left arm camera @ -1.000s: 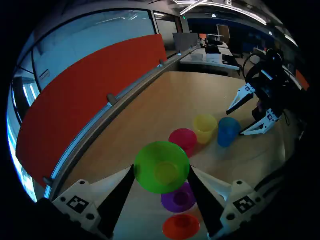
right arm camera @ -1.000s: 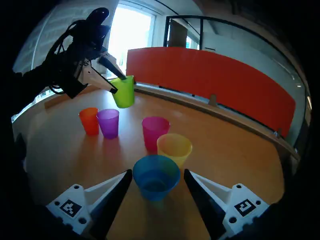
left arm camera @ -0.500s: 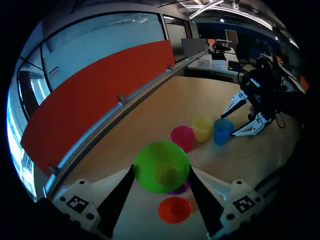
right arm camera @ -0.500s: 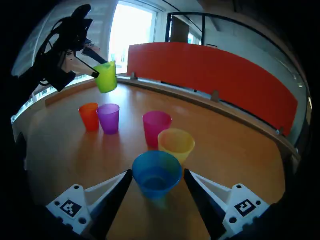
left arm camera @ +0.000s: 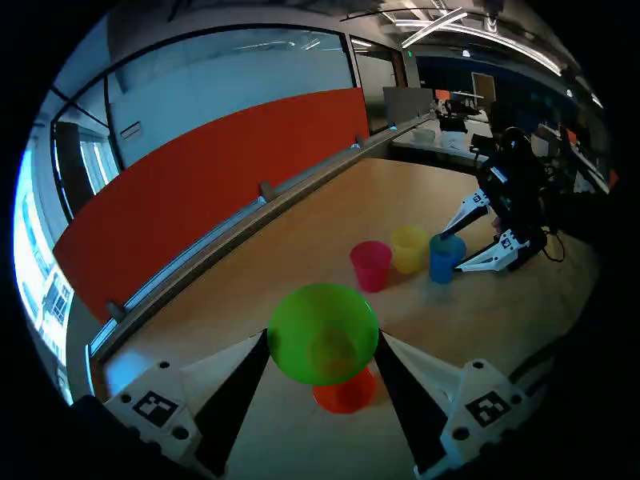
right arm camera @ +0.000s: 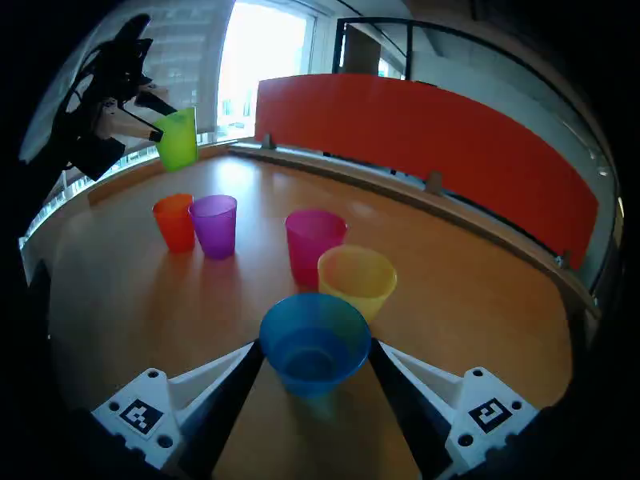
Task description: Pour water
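In the left gripper view my left gripper point(left arm camera: 322, 340) is shut on a green cup point(left arm camera: 322, 334), held in the air above an orange cup point(left arm camera: 346, 394). The right gripper view has that green cup point(right arm camera: 178, 138) and the left gripper point(right arm camera: 152, 128) high at the far left. My right gripper point(right arm camera: 314, 352) has a blue cup point(right arm camera: 314, 342) between its fingers, whose rim touches both. From the left gripper view, the blue cup point(left arm camera: 444, 258) and the right gripper point(left arm camera: 488, 240) stand far off on the table.
On the wooden table point(right arm camera: 480, 320) stand an orange cup point(right arm camera: 174, 222), a purple cup point(right arm camera: 214, 226), a pink cup point(right arm camera: 314, 244) and a yellow cup point(right arm camera: 358, 280), the yellow one just behind the blue. A red partition point(right arm camera: 448, 152) runs along the table's far edge.
My left gripper has drawn back and up with the green cup, away from the row; the purple cup left its view. The blue cup now sits deeper between the right fingers.
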